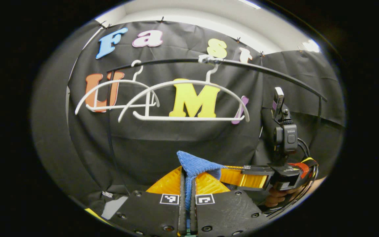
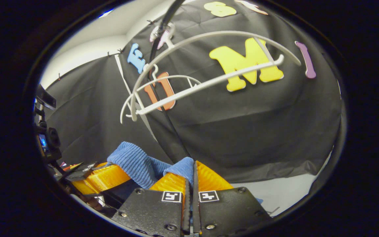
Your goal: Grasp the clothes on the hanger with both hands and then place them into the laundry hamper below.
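In the left gripper view the left hand-held gripper [image 1: 188, 184] is clamped on a fold of the blue cloth [image 1: 194, 164], which stands up between its closed fingers. To its right the right hand-held gripper [image 1: 242, 177] reaches the same cloth; a hand [image 1: 276, 197] below it is mostly cut off. In the right gripper view that gripper is pressed together on the cloth's other end. Two bare white hangers [image 1: 183, 102] hang from a dark rail [image 1: 242, 64] above. The rest of the cloth is hidden behind the fingers.
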The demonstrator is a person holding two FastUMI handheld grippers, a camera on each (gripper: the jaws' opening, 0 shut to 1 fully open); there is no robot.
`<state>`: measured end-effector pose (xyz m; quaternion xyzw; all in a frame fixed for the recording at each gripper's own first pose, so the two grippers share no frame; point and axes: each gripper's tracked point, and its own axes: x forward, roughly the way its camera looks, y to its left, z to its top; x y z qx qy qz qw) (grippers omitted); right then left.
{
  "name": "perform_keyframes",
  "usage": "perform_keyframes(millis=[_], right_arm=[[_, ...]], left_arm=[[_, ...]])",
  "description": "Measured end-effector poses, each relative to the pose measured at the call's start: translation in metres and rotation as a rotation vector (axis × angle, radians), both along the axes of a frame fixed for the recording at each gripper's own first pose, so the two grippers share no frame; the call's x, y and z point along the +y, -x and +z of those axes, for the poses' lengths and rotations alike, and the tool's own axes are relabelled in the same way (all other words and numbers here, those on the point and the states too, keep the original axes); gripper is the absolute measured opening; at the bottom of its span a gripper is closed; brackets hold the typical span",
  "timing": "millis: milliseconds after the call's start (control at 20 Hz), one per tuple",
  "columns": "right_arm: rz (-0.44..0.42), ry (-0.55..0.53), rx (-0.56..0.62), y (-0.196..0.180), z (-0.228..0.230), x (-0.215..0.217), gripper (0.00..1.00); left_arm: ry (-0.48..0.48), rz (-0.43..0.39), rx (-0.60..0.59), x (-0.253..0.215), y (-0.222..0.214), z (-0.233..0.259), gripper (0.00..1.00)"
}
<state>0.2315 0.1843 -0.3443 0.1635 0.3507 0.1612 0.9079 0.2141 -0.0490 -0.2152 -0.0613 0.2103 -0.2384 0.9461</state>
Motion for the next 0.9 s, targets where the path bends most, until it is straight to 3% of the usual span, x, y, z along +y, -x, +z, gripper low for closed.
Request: perform_keyframes(millis=[300, 800, 850, 900], right_arm=[[-0.015, 0.038, 0.153, 0.013, -0.080, -0.009, 0.06], [-0.023, 0.085, 0.413, 0.050, -0.185, -0.024, 0.07], [-0.019, 0.091, 0.439, 0.056, -0.194, -0.022, 0.07], [-0.016, 0.104, 0.465, 0.059, -0.204, -0.021, 0.07]], left_arm=[[0.024, 0.028, 0.153, 0.010, 0.005, -0.068, 0.04], [-0.114, 0.095, 0.375, 0.039, 0.031, -0.177, 0.04], [-0.129, 0.100, 0.397, 0.042, 0.034, -0.187, 0.00], [-0.142, 0.108, 0.420, 0.044, 0.036, -0.197, 0.05]])
